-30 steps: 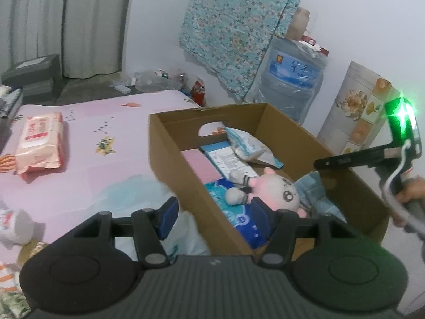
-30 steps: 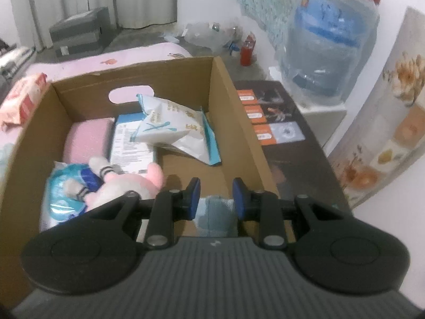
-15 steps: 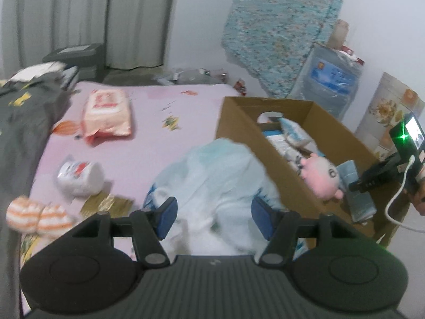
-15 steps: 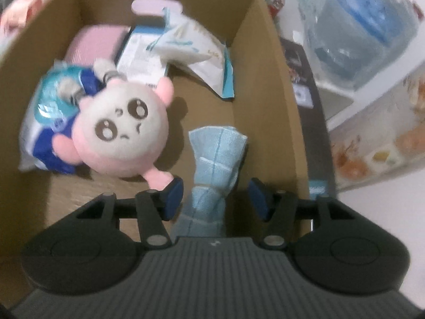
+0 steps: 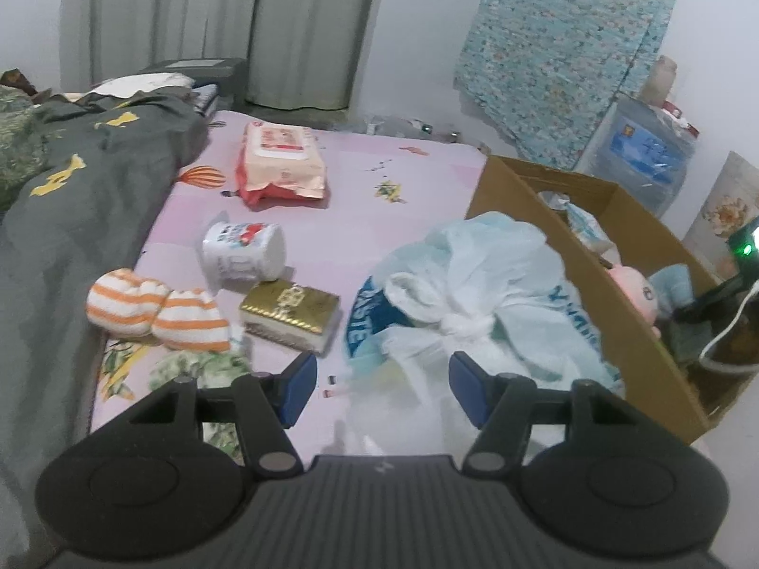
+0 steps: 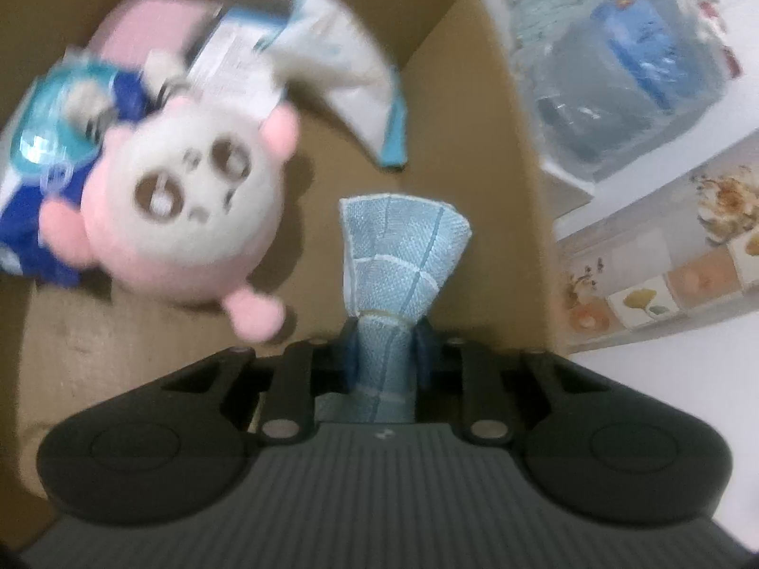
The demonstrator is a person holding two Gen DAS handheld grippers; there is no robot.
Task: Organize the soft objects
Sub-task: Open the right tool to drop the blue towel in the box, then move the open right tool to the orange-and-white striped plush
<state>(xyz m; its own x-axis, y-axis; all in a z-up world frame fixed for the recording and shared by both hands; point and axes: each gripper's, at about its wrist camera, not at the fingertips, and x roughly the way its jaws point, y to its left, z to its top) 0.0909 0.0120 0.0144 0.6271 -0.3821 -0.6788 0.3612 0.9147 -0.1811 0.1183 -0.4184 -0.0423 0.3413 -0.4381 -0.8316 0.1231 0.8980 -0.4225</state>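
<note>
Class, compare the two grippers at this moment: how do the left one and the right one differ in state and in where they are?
The left gripper is open and holds nothing; the right gripper is shut on a blue cloth. The left one hangs over the pink bed, near a white plastic bag; the right one is above the cardboard box, beside a pink plush toy. Both have blue pads.

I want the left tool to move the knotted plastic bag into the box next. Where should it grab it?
Probably the twisted knot on top of the plastic bag, coming from above with the open left tool: it is the bag's one bunched, narrow part, while the rest is loose, slippery film.
</note>
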